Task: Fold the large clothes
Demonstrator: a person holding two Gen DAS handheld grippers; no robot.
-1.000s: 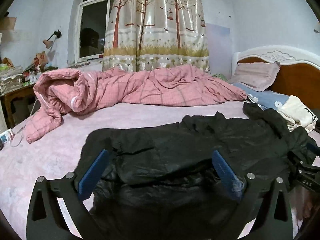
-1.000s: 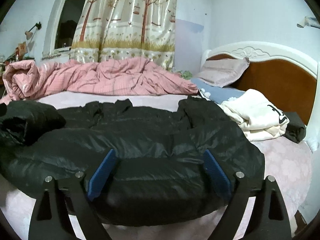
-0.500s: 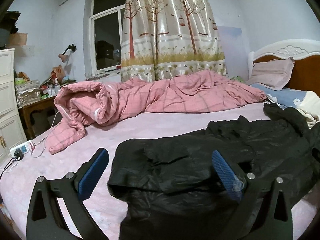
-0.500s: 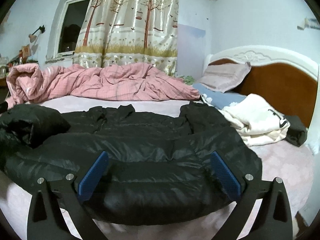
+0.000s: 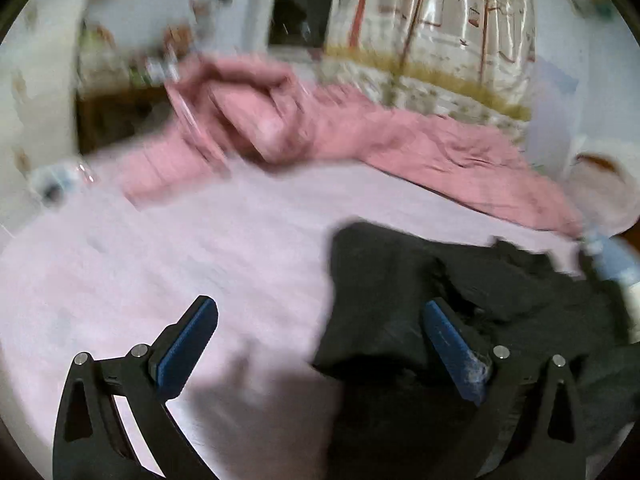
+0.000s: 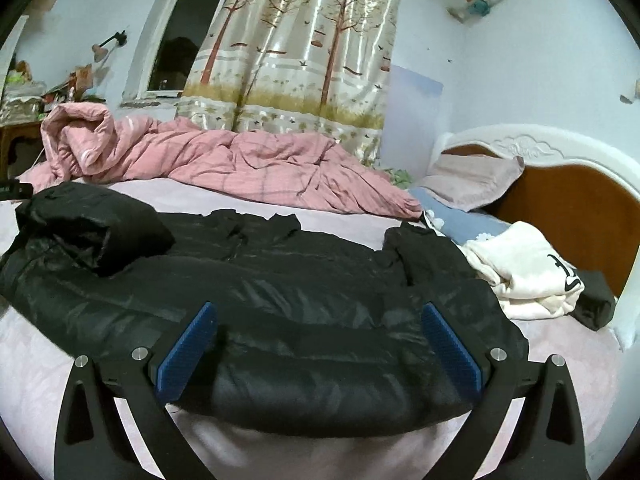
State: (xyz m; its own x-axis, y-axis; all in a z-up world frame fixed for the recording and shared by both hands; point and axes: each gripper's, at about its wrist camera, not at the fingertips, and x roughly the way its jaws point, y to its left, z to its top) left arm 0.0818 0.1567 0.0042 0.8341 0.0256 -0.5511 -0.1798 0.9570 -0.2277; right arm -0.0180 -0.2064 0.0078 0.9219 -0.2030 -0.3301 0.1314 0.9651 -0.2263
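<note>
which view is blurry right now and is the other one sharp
Left wrist view: heavy motion blur smears the quilt, curtain and jacket; only the left gripper stays crisp. Right wrist view: sharp, with the jacket showing soft sheen, fisheye bending the headboard, right gripper open.

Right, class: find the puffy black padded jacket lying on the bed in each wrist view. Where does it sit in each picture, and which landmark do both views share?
Left wrist view: the puffy black padded jacket fills the lower right, blurred, behind the right fingertip.
Right wrist view: the jacket spreads across the middle, one end folded over at the left.
Shared landmark: the rumpled pink checked quilt beyond it, below the tree-print curtain.
</note>
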